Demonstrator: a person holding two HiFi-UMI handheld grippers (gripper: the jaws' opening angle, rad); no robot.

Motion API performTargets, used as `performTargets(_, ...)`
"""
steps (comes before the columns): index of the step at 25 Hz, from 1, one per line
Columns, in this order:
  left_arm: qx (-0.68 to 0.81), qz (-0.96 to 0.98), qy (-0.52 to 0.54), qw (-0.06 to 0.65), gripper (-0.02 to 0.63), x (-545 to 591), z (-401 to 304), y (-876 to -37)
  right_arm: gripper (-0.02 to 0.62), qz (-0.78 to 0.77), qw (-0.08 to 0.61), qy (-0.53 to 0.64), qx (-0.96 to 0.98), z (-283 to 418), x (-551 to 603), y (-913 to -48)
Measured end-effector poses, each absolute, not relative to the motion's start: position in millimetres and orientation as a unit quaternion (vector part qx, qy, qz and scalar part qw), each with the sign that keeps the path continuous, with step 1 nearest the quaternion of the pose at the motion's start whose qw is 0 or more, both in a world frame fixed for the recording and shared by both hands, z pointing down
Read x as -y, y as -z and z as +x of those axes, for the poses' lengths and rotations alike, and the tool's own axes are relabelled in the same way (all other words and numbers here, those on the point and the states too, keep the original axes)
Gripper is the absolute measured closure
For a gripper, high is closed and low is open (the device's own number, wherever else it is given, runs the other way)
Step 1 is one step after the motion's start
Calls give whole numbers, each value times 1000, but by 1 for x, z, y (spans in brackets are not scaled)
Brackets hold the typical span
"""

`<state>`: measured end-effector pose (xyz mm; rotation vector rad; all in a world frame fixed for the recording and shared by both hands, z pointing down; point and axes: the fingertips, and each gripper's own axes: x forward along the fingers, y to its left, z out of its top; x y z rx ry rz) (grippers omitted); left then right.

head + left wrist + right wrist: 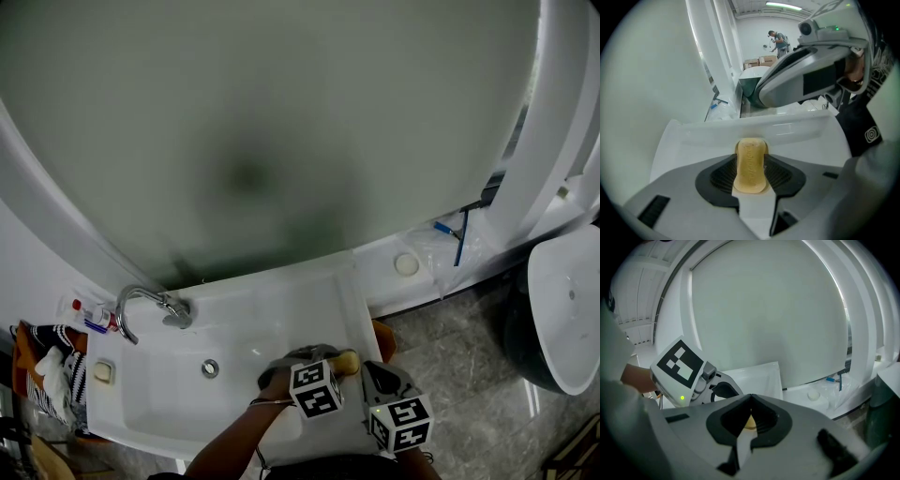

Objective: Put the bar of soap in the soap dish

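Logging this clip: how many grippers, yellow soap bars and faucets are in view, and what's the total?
Grippers: 2, the left gripper and the right gripper
Yellow soap bar: 1, clamped in the left gripper
Faucet: 1
Total: 4

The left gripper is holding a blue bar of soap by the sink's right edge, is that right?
Not quite. The bar of soap in the left gripper is yellow, not blue; the left gripper view shows it. It is by the right edge of the sink.
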<state>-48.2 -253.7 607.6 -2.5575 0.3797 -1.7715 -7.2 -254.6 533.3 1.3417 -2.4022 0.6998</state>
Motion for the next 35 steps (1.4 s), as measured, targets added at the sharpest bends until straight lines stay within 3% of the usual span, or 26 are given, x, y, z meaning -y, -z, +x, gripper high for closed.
performTargets(7, -162, -828, 536, -1, 423, 252, -46, -590, 583, 458, 147, -237, 844, -10, 246, -525)
performTargets(11, -184, -835, 519, -14, 486, 246, -46, -583, 583, 453, 145, -230, 849, -9, 239, -519)
performTargets(26, -294, -848, 437, -60, 563, 209, -50, -553, 583, 430, 137, -208, 868, -11, 202, -504)
performTargets(35, -365, -859, 354, -63, 577, 179, -40, -524, 583, 416, 136, -193, 878, -8, 170, -496)
